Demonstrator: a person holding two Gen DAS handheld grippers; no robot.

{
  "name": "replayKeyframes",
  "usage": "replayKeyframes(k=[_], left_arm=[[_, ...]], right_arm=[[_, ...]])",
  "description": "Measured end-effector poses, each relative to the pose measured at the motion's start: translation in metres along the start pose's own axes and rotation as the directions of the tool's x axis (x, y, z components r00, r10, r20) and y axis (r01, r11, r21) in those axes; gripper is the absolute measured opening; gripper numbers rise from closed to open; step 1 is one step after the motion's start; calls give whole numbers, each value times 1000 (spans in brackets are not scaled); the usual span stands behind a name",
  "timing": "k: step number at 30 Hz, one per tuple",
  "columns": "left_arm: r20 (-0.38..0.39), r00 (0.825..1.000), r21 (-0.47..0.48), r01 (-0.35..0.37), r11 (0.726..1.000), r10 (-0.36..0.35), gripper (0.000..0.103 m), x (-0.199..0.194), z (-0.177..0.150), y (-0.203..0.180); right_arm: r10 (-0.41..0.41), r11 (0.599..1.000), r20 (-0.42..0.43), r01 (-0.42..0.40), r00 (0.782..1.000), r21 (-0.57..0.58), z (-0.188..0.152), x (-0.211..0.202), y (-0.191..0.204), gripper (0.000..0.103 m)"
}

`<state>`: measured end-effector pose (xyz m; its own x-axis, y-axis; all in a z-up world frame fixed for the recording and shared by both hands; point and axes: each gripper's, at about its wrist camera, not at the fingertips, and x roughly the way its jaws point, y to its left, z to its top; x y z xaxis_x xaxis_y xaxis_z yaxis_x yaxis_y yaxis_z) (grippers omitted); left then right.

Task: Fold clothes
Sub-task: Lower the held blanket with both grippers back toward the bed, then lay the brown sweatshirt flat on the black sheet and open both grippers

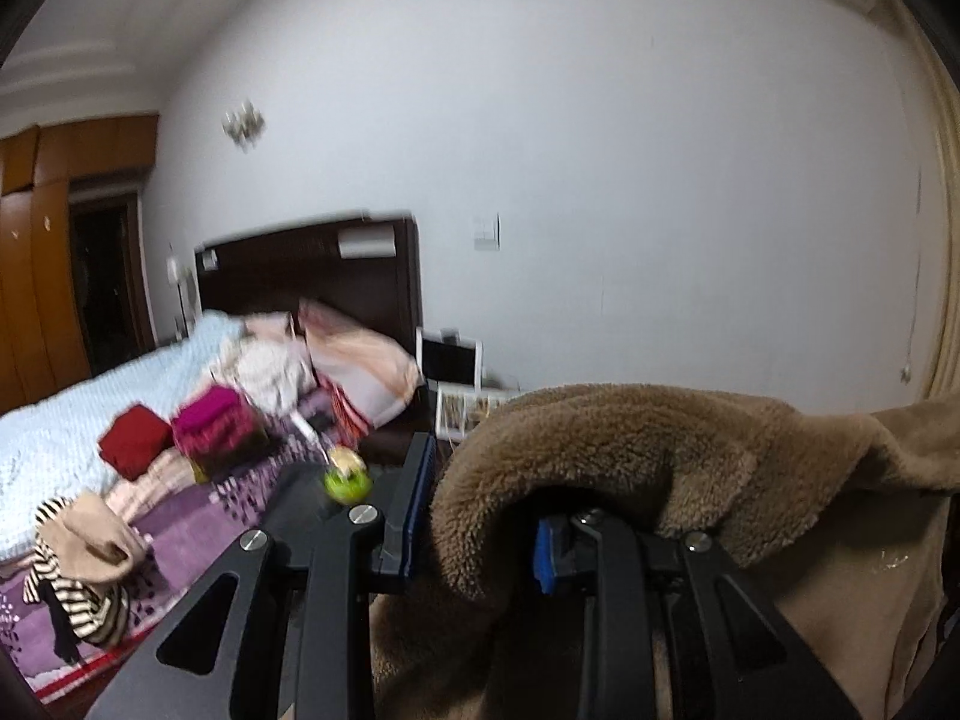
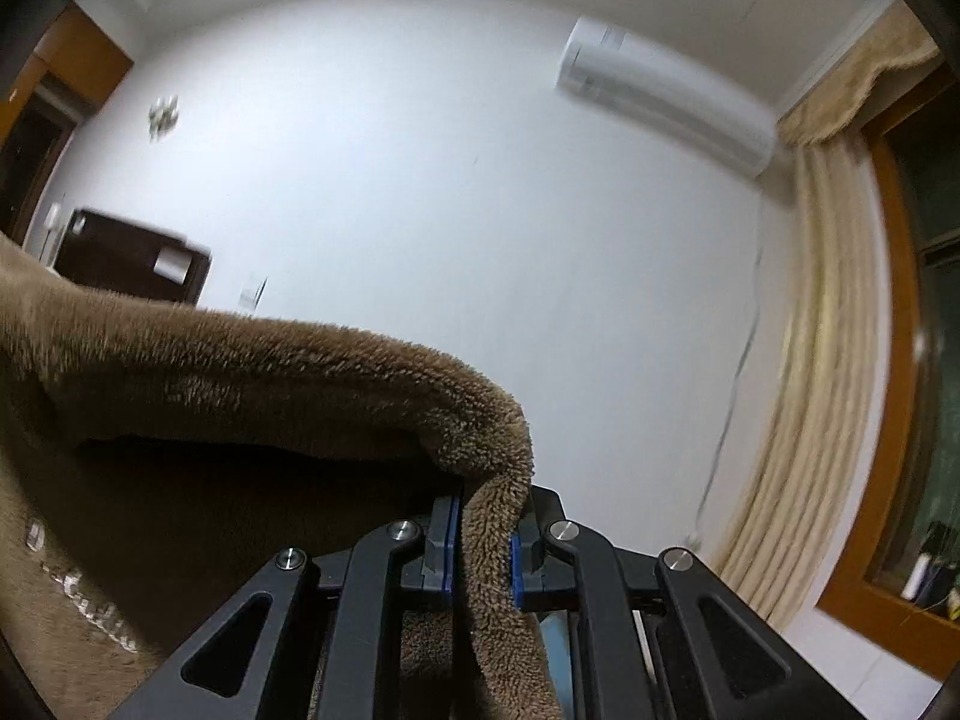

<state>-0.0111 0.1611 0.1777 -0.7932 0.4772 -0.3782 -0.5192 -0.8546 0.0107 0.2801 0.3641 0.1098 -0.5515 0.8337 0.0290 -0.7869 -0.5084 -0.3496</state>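
Observation:
A brown fleece garment (image 1: 630, 444) is held up in the air by both grippers. In the left wrist view my left gripper (image 1: 480, 516) is shut on a thick fold of its fuzzy edge, and the fabric drapes over the right finger and off to the right. In the right wrist view my right gripper (image 2: 483, 546) is shut on a thin strip of the same brown fleece garment (image 2: 240, 372), which stretches away to the left and hangs below. Both blue-padded finger pairs press on the cloth.
A bed (image 1: 90, 438) with a light blue blanket lies at the lower left, bearing folded red and magenta clothes (image 1: 180, 432), a striped garment (image 1: 78, 576) and pillows (image 1: 354, 360). A dark headboard (image 1: 312, 276), a wardrobe (image 1: 36, 276), a curtain (image 2: 810, 360) and an air conditioner (image 2: 666, 102) line the walls.

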Motion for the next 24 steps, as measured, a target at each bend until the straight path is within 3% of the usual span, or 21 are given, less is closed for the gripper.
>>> replayKeyframes(k=[4,7,14,19,24], left_arm=[[-124,992,23,-4,1000,6,32,61,-26,-13],[-214,977,25,-3,1000,8,32,99,-48,-18],[-395,919,25,4,1000,6,32,173,-93,-20],[-466,885,29,3,1000,11,32,205,-113,-21],[-530,848,9,5,1000,1,32,233,-133,-21]], right_arm=[[58,998,-116,-60,992,-14,-23,42,13,13],[110,993,-212,-116,971,-15,-42,73,23,13],[214,974,-399,-225,892,20,-86,133,45,13],[252,962,-469,-272,846,27,-112,156,66,13],[305,948,-544,-306,782,92,-126,173,68,13]])
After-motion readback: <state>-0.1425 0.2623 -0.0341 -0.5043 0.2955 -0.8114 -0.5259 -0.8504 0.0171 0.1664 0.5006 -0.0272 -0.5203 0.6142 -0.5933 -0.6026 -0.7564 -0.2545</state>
